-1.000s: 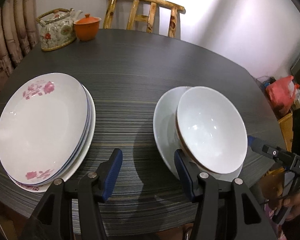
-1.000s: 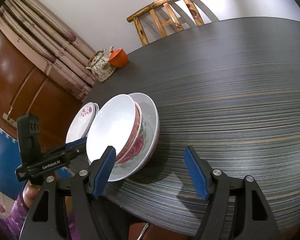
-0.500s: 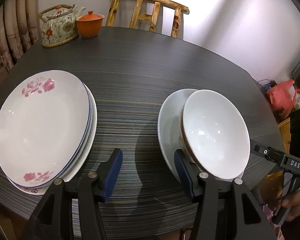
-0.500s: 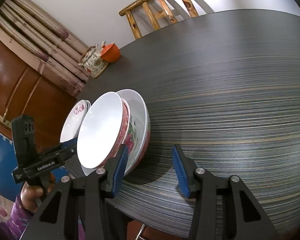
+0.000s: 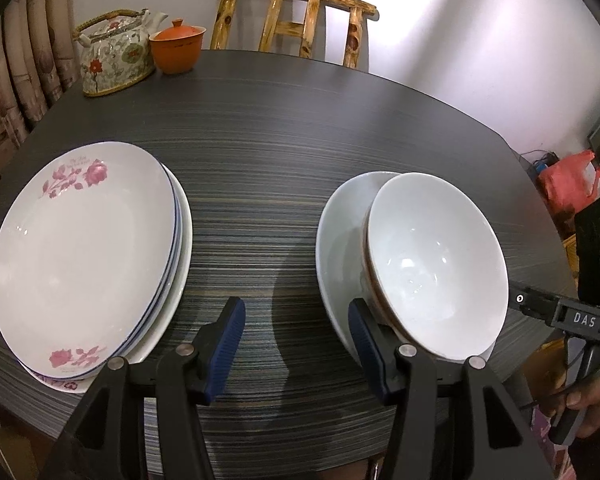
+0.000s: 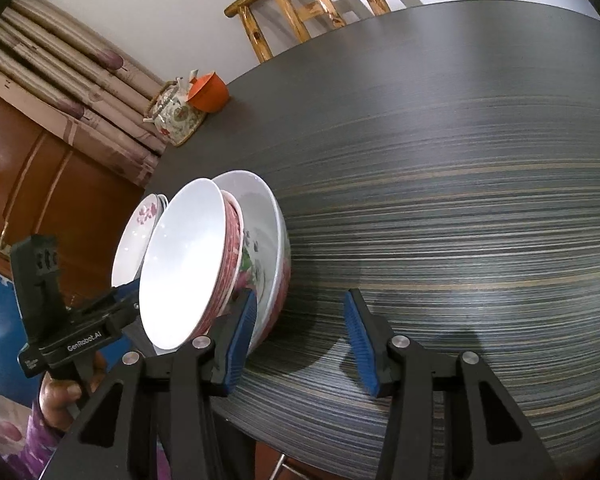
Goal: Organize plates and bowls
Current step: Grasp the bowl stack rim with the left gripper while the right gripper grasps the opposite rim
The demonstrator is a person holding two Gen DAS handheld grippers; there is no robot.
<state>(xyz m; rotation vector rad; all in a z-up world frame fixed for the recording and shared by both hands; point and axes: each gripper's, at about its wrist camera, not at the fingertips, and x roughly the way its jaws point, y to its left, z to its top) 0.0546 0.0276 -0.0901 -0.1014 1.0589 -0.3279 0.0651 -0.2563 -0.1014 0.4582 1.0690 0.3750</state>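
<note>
A stack of white plates (image 5: 84, 248), the top one with pink flowers, lies at the table's left. A stack of bowls (image 5: 432, 260) sits at the right: a white bowl with a red patterned outside nested off-centre in a wider white bowl (image 5: 340, 220). My left gripper (image 5: 296, 344) is open and empty, between the two stacks, its right finger next to the wide bowl's rim. My right gripper (image 6: 300, 340) is open and empty, its left finger (image 6: 240, 340) close against the bowls (image 6: 188, 260), seen side-on. The plates (image 6: 140, 232) show behind them.
The dark striped round table (image 5: 284, 128) carries a floral teapot (image 5: 112, 56) and an orange lidded cup (image 5: 178, 46) at the far left. A wooden chair (image 5: 296, 16) stands behind. A red bag (image 5: 568, 180) lies on the floor at right.
The right gripper's jaws narrowed half a second ago and have widened again, staying by the bowls. The left gripper drew back slightly. Plates and bowls have not moved.
</note>
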